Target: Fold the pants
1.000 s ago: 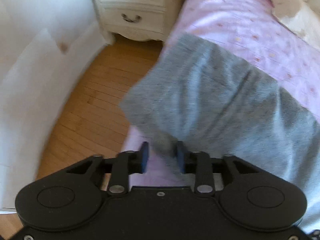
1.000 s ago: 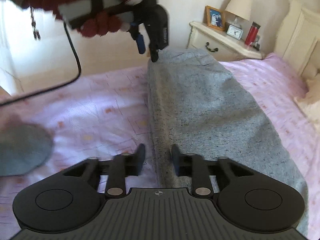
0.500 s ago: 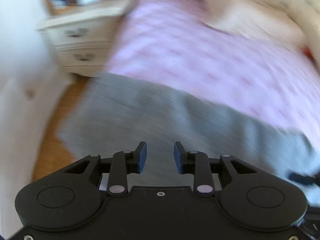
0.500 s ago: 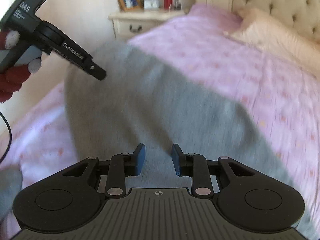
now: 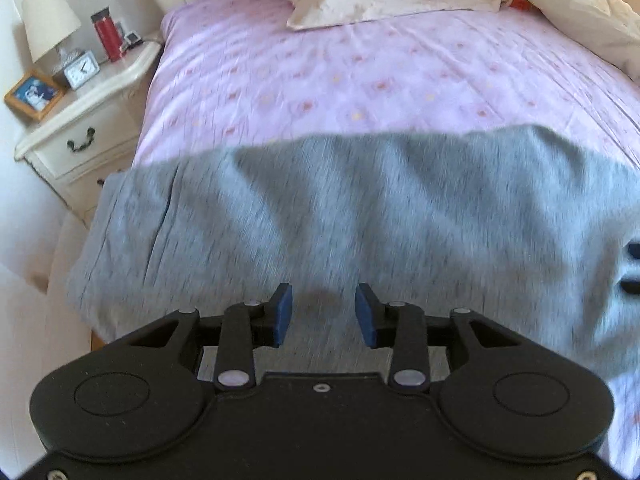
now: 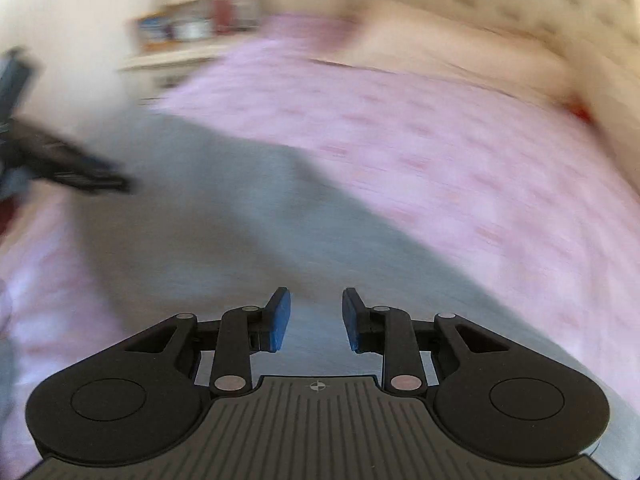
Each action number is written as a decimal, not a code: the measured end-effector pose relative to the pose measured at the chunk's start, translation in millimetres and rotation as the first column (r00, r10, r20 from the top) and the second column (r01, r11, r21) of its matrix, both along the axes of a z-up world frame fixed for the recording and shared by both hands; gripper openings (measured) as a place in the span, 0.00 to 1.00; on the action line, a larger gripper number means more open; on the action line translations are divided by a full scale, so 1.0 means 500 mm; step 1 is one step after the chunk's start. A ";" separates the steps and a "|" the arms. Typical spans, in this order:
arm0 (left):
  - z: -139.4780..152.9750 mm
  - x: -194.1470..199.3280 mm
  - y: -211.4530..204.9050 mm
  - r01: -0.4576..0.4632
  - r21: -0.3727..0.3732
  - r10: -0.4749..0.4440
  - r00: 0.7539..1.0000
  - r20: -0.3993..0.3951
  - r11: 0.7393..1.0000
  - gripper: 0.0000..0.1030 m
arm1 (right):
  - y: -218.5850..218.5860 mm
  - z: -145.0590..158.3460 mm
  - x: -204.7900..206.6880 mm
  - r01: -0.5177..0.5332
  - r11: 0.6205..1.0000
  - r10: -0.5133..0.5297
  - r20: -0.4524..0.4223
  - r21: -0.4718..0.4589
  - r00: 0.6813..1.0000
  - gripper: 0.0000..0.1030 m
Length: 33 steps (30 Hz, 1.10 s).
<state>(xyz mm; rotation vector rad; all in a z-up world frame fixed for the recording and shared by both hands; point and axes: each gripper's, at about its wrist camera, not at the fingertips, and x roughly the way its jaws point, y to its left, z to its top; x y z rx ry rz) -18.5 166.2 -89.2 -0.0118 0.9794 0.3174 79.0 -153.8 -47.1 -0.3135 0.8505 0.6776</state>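
1. The grey knit fabric pants (image 5: 360,216) lie stretched as one long band across the pink patterned bedsheet (image 5: 360,80), near the foot side of the bed; one end sits at the bed edge close to the white wooden nightstand (image 5: 92,120).
2. Judging by the single wide band with a seam line near the nightstand end, the legs look already laid one on the other. That lengthwise fold seems done.
3. The left gripper (image 5: 324,314) has its blue pads apart with nothing between them; it hovers just over the near edge of the pants.
4. The right gripper (image 6: 316,318) also has its pads spread and holds nothing. It is over the grey cloth (image 6: 240,220); this view is badly motion-blurred.
5. The left gripper shows as a dark smear (image 6: 72,168) at the left side of the right wrist view, near the far end of the pants.
6. Still left, by my reading: crosswise folds to bring the long band into a compact stack. No short fold shows yet.
7. Wrinkles run across the cloth; smoothing is likely needed.
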 end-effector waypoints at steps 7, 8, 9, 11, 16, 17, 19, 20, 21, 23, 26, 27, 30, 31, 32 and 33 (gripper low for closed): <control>-0.024 0.045 -0.011 -0.002 -0.037 0.001 1.000 -0.029 0.999 0.45 | -0.136 -0.028 0.046 0.235 0.970 -0.235 0.004 -0.057 0.972 0.29; -0.029 0.049 -0.013 -0.001 -0.029 0.000 0.999 -0.032 1.000 0.46 | -0.130 -0.017 0.048 0.232 0.972 -0.232 -0.005 -0.044 0.973 0.29; -0.032 0.049 -0.015 0.002 -0.021 -0.003 1.000 -0.031 1.000 0.46 | -0.128 -0.005 0.052 0.213 0.977 -0.213 -0.001 -0.008 0.977 0.29; -0.034 0.044 -0.025 0.017 0.005 -0.017 0.999 -0.027 1.000 0.46 | -0.098 0.026 0.061 0.125 0.989 -0.129 0.039 0.084 0.991 0.29; -0.041 0.029 -0.045 0.026 0.066 -0.026 1.000 0.002 0.998 0.46 | 0.017 0.063 0.149 -0.060 0.951 0.080 -0.056 0.303 0.995 0.29; -0.042 0.028 -0.047 0.022 0.070 -0.022 1.000 0.006 0.997 0.46 | 0.042 0.061 0.172 -0.071 0.935 0.112 -0.099 0.347 0.989 0.29; -0.041 0.024 -0.043 0.000 0.049 -0.001 1.000 0.018 0.999 0.46 | 0.091 0.042 0.220 -0.073 0.914 0.160 -0.189 0.400 0.969 0.29; -0.041 0.023 -0.039 -0.008 0.035 0.008 1.000 0.024 0.999 0.46 | 0.116 0.032 0.233 -0.077 0.911 0.179 -0.219 0.405 0.959 0.29; -0.040 0.021 -0.036 -0.010 0.027 0.009 1.000 0.027 1.000 0.46 | 0.141 0.020 0.245 -0.086 0.913 0.194 -0.241 0.398 0.951 0.29; -0.039 0.020 -0.035 -0.004 0.025 0.003 1.000 0.027 1.000 0.46 | 0.179 -0.006 0.251 -0.105 0.918 0.229 -0.295 0.382 0.928 0.29; -0.038 0.023 -0.031 0.000 0.015 -0.001 1.000 0.025 1.000 0.46 | 0.204 -0.016 0.200 -0.183 0.898 0.326 -0.329 0.399 0.886 0.29; -0.038 0.025 -0.029 0.004 0.012 -0.004 1.000 0.023 1.000 0.46 | 0.210 -0.010 0.177 -0.242 0.892 0.362 -0.282 0.383 0.888 0.29; -0.032 0.027 -0.014 0.015 -0.021 -0.014 1.000 0.023 1.000 0.46 | 0.223 0.002 0.077 -0.468 0.846 0.504 -0.099 0.257 0.858 0.29; -0.025 0.026 -0.007 0.008 -0.049 -0.007 1.000 0.029 0.999 0.45 | 0.221 0.001 0.045 -0.525 0.825 0.544 -0.040 0.207 0.838 0.29; -0.013 0.025 0.004 0.000 -0.085 0.003 0.999 0.040 0.996 0.45 | 0.220 -0.001 0.016 -0.570 0.806 0.576 0.010 0.158 0.817 0.29; 0.001 0.024 0.012 -0.006 -0.109 0.013 0.998 0.064 0.994 0.45 | 0.220 -0.004 -0.009 -0.610 0.786 0.608 0.055 0.100 0.792 0.29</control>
